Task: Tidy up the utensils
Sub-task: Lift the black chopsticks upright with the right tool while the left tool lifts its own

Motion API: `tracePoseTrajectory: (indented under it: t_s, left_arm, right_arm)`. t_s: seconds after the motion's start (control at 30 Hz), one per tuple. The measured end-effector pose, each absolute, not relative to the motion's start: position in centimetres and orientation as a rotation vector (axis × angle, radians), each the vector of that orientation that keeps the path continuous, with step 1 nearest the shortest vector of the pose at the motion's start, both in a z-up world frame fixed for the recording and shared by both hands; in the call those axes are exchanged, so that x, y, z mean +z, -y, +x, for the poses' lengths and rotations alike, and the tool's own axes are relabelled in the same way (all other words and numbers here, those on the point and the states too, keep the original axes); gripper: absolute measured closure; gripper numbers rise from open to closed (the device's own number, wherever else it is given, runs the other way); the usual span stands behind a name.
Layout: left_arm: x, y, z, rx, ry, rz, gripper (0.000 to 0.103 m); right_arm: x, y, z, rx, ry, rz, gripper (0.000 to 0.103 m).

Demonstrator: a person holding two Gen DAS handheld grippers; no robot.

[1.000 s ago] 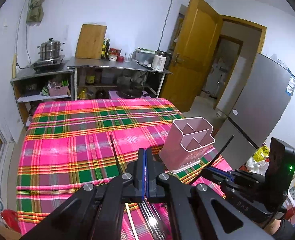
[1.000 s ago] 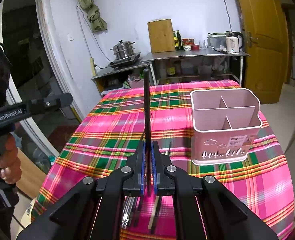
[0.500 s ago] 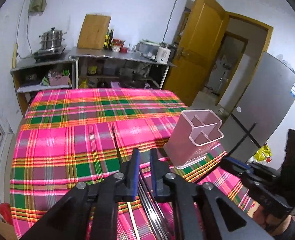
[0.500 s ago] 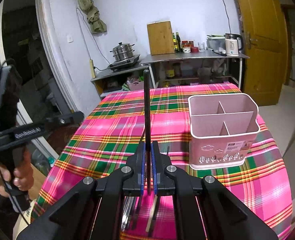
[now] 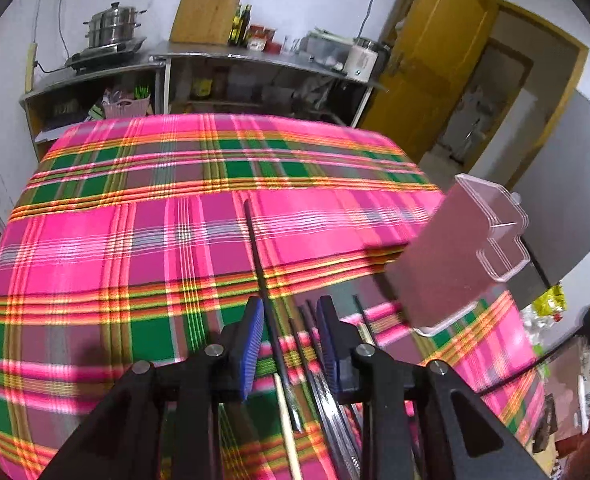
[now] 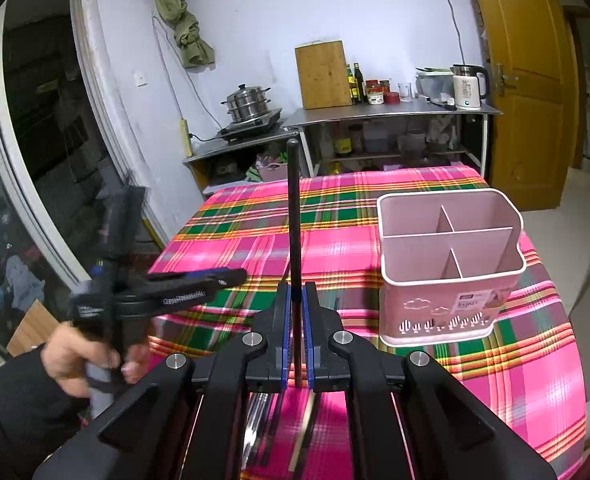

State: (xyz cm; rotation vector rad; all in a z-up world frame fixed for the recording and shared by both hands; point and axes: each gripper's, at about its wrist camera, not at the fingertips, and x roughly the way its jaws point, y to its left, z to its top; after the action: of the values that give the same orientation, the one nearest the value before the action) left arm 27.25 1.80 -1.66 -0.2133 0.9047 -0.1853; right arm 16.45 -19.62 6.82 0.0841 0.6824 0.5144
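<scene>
My right gripper (image 6: 295,312) is shut on a black chopstick (image 6: 293,216) that stands upright above the plaid table. The pink divided utensil holder (image 6: 451,276) stands to its right, empty; it also shows in the left wrist view (image 5: 447,264). My left gripper (image 5: 289,320) is open, low over several utensils lying on the cloth: a long black chopstick (image 5: 257,256) between the jaws, a wooden chopstick (image 5: 287,424) and metal pieces (image 5: 335,412). The left gripper also shows at the left of the right wrist view (image 6: 183,284), held by a hand.
The table has a pink and green plaid cloth (image 5: 135,240). Behind it stand metal shelves with a steamer pot (image 6: 247,104), a cutting board (image 6: 323,74), bottles and a kettle (image 6: 469,86). A yellow door (image 6: 531,80) and a grey fridge (image 5: 567,200) are at the right.
My left gripper has opened and dropped towards the utensils on the cloth. My right gripper keeps the black chopstick upright, almost unmoved.
</scene>
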Motion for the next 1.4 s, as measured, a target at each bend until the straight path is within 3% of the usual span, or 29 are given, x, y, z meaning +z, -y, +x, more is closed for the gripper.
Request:
tracePoseTrajectory:
  t_s: [0.3,0.67,0.8,0.9,1.07,1.4]
  left_arm:
    - [-6.6,-1.9,32.9,-0.132,-0.975,-0.182,0.076]
    - [-8.0,-0.5,36.7,-0.093,-0.989,-0.120,0.076]
    - [-8.0,0.0,37.2,-0.066,-0.995,-0.065,0.096]
    - [-8.0,0.0,37.3,-0.069,-1.003,-0.055,0.097]
    - [-6.7,-0.8,36.7,-0.092,-0.983,-0.112,0.098]
    - [0.8,-2.8,31.7,-0.166,-0.843,-0.174,0.098]
  right_arm:
    - [7.3,19.8,18.0,0.522,-0.674,0.078,0.097]
    - [7.0,19.8,18.7,0.527,-0.677,0.077,0.097]
    - [6.9,19.9,18.8,0.523,-0.682,0.080,0.097]
    - [6.9,20.0,18.8,0.521,-0.681,0.083,0.097]
    - [6.9,20.1,18.7,0.519,-0.684,0.085,0.097]
    - [7.1,20.0,18.3,0.510,-0.679,0.089,0.097]
